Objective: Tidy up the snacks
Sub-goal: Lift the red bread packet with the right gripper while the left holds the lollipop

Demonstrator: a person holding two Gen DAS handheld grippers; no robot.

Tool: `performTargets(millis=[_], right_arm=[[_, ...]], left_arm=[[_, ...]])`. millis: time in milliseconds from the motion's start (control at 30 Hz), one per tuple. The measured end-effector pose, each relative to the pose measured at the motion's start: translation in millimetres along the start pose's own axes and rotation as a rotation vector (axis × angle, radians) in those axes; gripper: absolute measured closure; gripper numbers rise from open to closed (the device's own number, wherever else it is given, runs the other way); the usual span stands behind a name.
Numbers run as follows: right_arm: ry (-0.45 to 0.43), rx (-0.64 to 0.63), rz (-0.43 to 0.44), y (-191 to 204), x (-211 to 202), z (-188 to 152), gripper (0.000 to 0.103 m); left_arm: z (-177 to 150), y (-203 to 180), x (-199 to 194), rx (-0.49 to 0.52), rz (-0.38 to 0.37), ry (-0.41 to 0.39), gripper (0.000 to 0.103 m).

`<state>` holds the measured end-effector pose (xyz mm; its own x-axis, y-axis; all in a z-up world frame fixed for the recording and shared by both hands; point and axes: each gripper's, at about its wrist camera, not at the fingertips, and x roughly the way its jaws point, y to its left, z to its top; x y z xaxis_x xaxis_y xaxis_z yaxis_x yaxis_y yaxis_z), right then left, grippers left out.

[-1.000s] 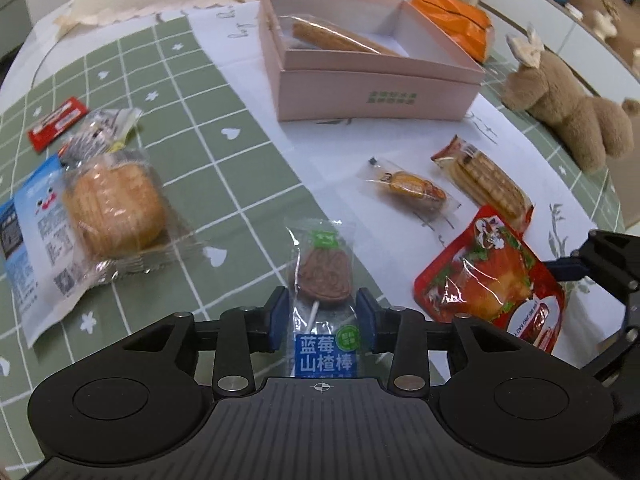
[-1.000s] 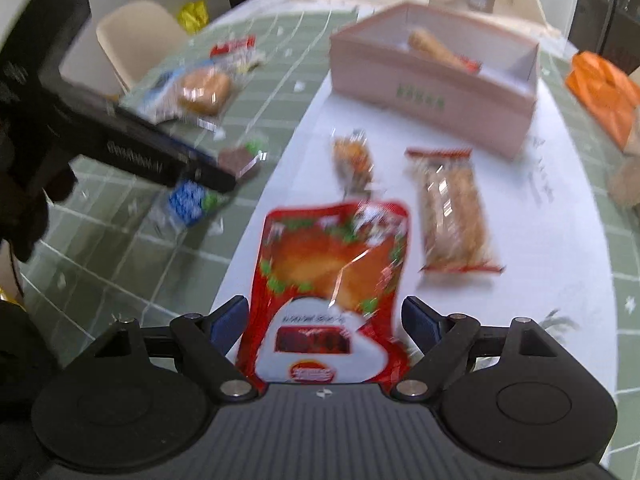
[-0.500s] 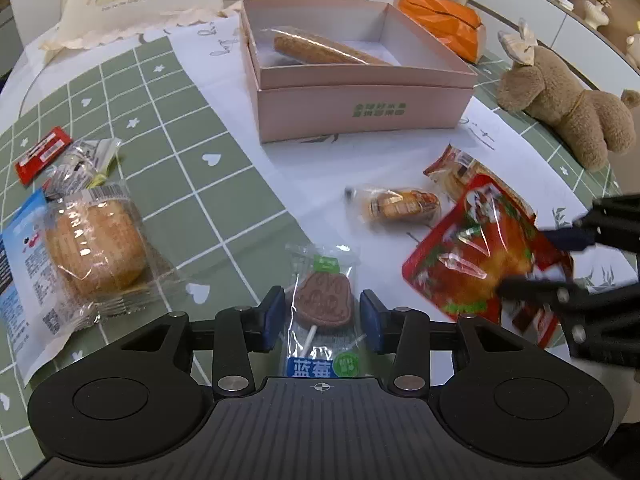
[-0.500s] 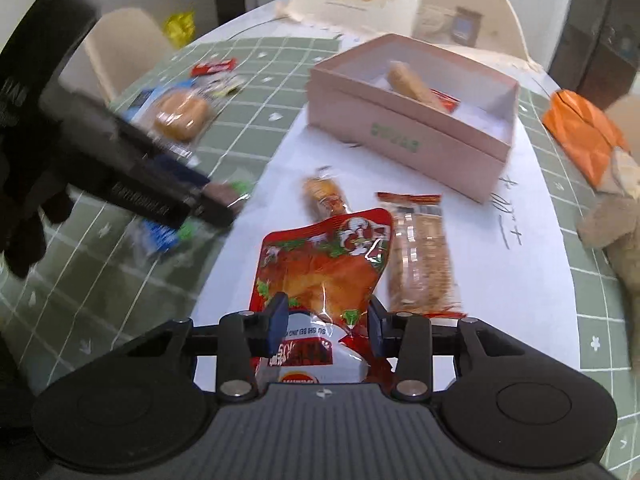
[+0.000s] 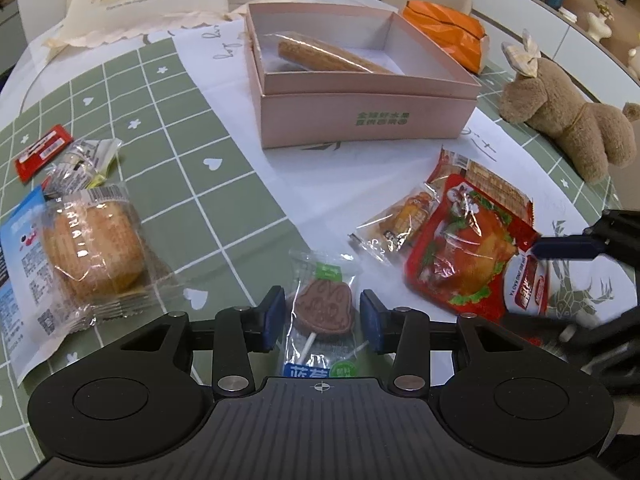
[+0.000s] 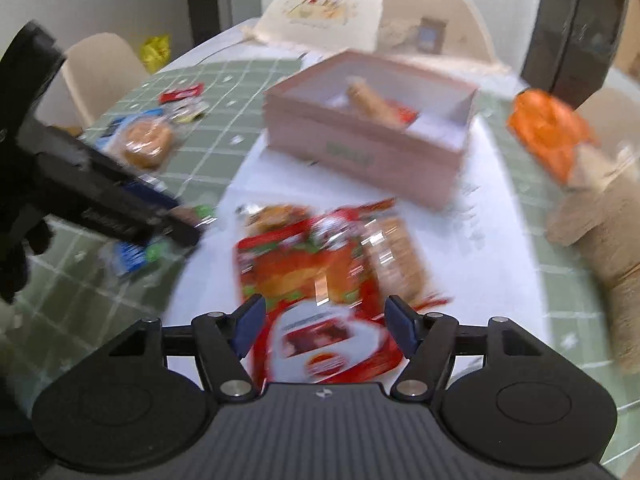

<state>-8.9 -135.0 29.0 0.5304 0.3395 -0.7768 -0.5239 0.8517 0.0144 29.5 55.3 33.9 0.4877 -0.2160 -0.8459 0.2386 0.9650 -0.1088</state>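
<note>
Tabletop (image 5: 168, 184), green check cloth with a white sheet down the middle. Pink box (image 5: 360, 120) stands open at the far side, one long wrapped biscuit stick (image 5: 328, 56) already inside; plenty of floor left.

Red pouch (image 6: 316, 276) lies on the white sheet, well short of the box, its top edge overlapping a wrapped cracker pack (image 5: 496, 184) and a small clear-wrapped sweet (image 5: 400, 220). Right tongs (image 6: 325, 326) straddle the pouch's white label end, jaws opening, pads clear of the foil on both sides. View is blurred, so contact underneath is unclear. Judgement: close on the flat label end, not the puffed middle; lift straight up so the neighbours are not dragged.

Lollipop packet (image 5: 324, 312) sits on the green cloth near the sheet's edge. Left tongs (image 5: 322, 322) half spread around it, pads just beside the wrapper, no visible pinch. Judgement: grip across the brown disc, not the slack film, or it may slip.

Bun (image 5: 92, 248) and small packets (image 5: 68, 160) wait at the left.
</note>
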Motion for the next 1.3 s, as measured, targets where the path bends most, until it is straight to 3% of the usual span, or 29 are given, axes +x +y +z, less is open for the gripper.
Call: performTargets(millis=[200,300,433,533,667,733,833,1033,1167,1300], right_arm=[[0.002,-0.243,-0.113,45,15,-7,0.027],[-0.018,-0.284,-0.165,43,17,-7,0.023],[-0.025,-0.214,-0.163,23,19,-8,0.018],[0.008,-0.083,-0.093,4,18,-9,0.016],[0.031,0.002,-0.034,4,16,-7,0.01],[0.019,0.003,-0.017,11,17,-8,0.007],[-0.015,-0.037,-0.088,25,25,-13,0.004],[-0.103,0.03,-0.102,16,34,-15,0.0],[-0.076,-0.006,-0.062,4,38,-6,0.0],[-0.037,0.044,-0.069,-18,36,1,0.003]], left_arm=[[1,1,0,-0.001,-0.007,0.002,0.058],[0,0,-1,0.0,-0.006,0.0,0.058],[-1,0,-1,-0.013,-0.007,-0.005,0.058],[-1,0,-1,-0.013,-0.008,-0.006,0.058],[-1,-1,-1,-0.016,-0.006,-0.009,0.058],[-1,-1,-1,-0.013,-0.005,-0.009,0.058],[-1,-1,-1,-0.012,-0.005,-0.01,0.058],[-3,-3,-2,-0.002,0.0,-0.019,0.058],[-3,-2,-2,0.0,-0.003,-0.019,0.058],[-3,-2,-2,-0.005,-0.004,-0.025,0.058]])
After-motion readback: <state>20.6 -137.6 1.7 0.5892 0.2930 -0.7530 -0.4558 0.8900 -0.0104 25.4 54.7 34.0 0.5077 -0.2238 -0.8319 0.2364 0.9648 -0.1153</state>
